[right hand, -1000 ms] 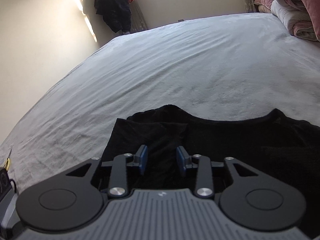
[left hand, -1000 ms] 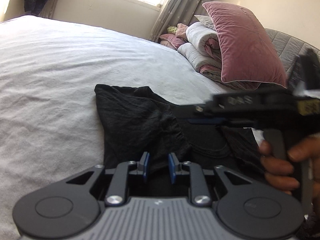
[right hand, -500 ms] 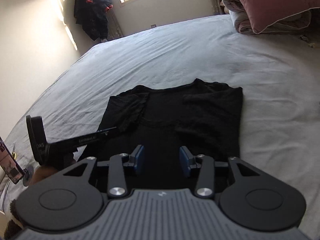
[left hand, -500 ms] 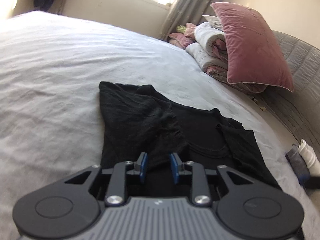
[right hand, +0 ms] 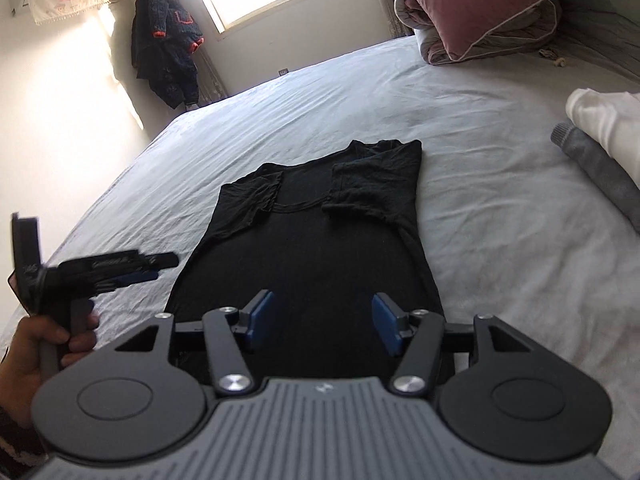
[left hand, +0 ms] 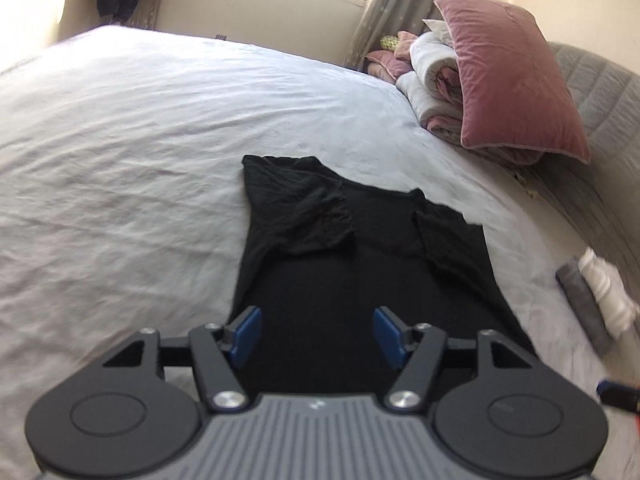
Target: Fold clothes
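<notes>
Two grippers are over a white bed sheet (left hand: pixel 120 140), both with jaws spread wide and nothing between the blue pads. The left gripper (left hand: pixel 318 336) hovers above the lower part of a black T-shirt (left hand: pixel 360 280). The right gripper (right hand: pixel 322 326) hovers above the same end of the shirt. The shirt lies flat ahead of both grippers, collar at the far end, both sleeves folded inward over the chest.

In the right wrist view, a hand (right hand: pixel 36 344) grips the left gripper's handle, to the left of the shirt; white lettering on that tool's body is too blurred to read.

Right of the right gripper lie a rolled grey garment (right hand: pixel 596 172) and a white one (right hand: pixel 608 128), touching. Farther ahead stands a pink pillow (left hand: pixel 508 80) against folded bedding (left hand: pixel 430 80). A dark jacket (right hand: pixel 168 56) hanging by the window bears a red letter resembling "U".
</notes>
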Demonstrator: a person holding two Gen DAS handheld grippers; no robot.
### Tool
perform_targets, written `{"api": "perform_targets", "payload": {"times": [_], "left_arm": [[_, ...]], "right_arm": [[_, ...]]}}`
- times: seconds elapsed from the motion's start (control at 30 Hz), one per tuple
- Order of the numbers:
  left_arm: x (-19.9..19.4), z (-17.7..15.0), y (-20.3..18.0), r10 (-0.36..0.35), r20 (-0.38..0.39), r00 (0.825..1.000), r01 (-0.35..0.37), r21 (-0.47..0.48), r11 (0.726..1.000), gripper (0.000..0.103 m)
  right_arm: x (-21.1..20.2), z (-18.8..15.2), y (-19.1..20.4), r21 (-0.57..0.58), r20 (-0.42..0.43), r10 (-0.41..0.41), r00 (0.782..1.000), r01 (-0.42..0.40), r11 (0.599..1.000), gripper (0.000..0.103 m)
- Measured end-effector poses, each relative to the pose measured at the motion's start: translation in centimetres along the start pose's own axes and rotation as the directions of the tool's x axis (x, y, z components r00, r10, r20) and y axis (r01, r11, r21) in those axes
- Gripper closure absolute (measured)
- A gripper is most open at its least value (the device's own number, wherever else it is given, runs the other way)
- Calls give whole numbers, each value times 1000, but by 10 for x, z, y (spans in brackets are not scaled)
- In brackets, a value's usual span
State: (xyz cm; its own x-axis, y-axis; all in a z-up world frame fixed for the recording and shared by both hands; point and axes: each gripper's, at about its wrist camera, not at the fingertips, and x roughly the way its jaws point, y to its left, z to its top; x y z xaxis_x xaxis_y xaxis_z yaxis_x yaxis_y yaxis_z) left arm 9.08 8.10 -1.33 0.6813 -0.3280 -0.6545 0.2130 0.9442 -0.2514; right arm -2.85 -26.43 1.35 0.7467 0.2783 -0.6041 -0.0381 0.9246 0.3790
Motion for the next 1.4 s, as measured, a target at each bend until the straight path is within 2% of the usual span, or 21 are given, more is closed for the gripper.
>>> {"api": "perform_targets", "payload": {"times": [0.17, 0.37, 0.5, 0.67, 0.8, 0.9, 1.0, 1.1, 1.17, 1.33, 1.4], "left_arm": [[-30, -36, 23, 19, -71, 997, -18, 15, 1000, 39], [-42, -82, 41, -56, -163, 985, 45, -65, 997, 44], [-52, -103, 39, -82, -162, 983, 84, 2, 996, 45], [-68, -123, 46, -173, -181, 968, 182, 38, 983, 45], [-79, -135, 47, -221, -224, 949, 247, 97, 964, 45], [-87, -142, 50, -275, -253, 928, 311, 113, 944, 45], [-93, -151, 57, -350, -286, 892, 395, 114, 912, 46], [-95, -158, 66, -409, -301, 862, 442, 51, 895, 50], [-95, -161, 71, -440, -306, 844, 465, 9, 885, 54], [-93, -170, 83, -522, -343, 781, 521, -102, 847, 64], [-91, -171, 84, -533, -345, 773, 522, -131, 843, 67]], "right_arm": [[-3, -18, -12, 37, -25, -14, 1000, 15, 999, 44], [2, -41, -26, 51, -93, -73, 993, 78, 996, 44], [-2, -60, -36, 25, -131, -100, 986, 105, 994, 44], [-13, -72, -51, -40, -160, -139, 977, 134, 990, 44], [-24, -76, -64, -26, -196, -90, 976, 87, 996, 44], [-30, -79, -73, -20, -273, 18, 962, -25, 999, 40], [-41, -86, -83, -24, -315, 104, 943, -118, 993, 39], [-53, -94, -96, 9, -322, 175, 931, -182, 983, 40], [-57, -99, -102, 40, -346, 223, 911, -223, 974, 40], [-66, -110, -107, 97, -401, 314, 860, -301, 949, 40], [-67, -112, -106, 114, -415, 336, 846, -318, 941, 39]]}}
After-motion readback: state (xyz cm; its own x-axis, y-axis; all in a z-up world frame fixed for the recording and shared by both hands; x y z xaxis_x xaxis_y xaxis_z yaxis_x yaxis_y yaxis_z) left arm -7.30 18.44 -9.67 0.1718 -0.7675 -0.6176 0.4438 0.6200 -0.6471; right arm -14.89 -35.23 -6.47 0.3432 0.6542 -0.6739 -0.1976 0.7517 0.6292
